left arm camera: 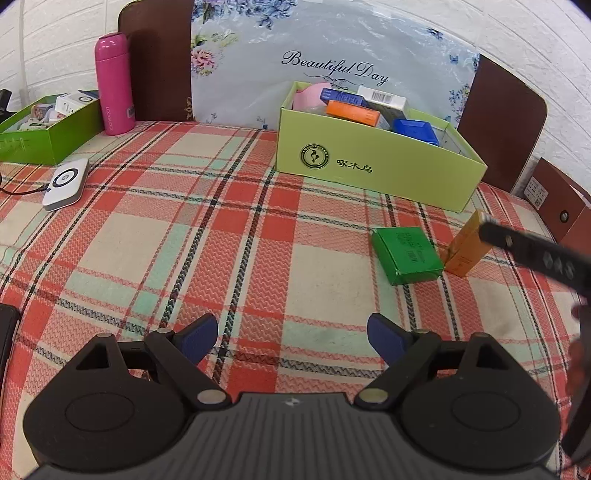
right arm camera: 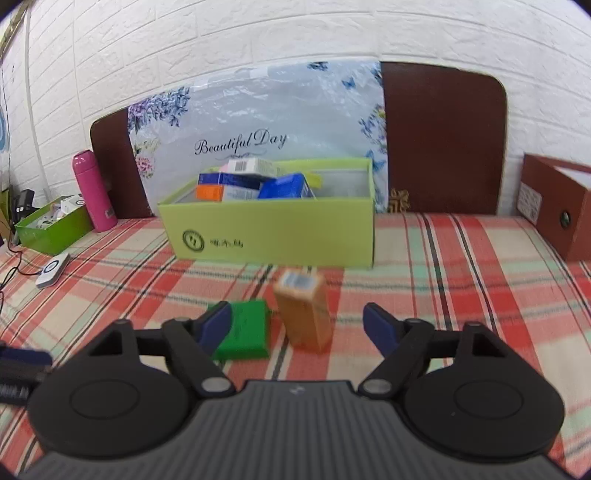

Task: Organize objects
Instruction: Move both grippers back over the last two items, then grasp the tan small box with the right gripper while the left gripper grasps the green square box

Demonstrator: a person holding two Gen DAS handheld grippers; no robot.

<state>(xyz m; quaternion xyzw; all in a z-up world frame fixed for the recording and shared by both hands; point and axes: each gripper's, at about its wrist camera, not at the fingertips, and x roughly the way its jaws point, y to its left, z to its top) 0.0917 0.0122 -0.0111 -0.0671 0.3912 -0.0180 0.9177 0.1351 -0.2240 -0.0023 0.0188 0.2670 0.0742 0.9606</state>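
Two small boxes wait near me on the plaid cloth: green box [right arm camera: 243, 330] lying flat, orange box [right arm camera: 304, 314] upright beside it. Both my right gripper [right arm camera: 295, 325] and left gripper [left arm camera: 291, 338] gape wide, holding nothing.

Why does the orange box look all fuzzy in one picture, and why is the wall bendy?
In the right wrist view the orange box and green box look smeared, probably motion blur; the right gripper itself stays sharp. In the left wrist view both boxes look crisp. The fisheye lens curves the brick wall in both views, with dark corners.
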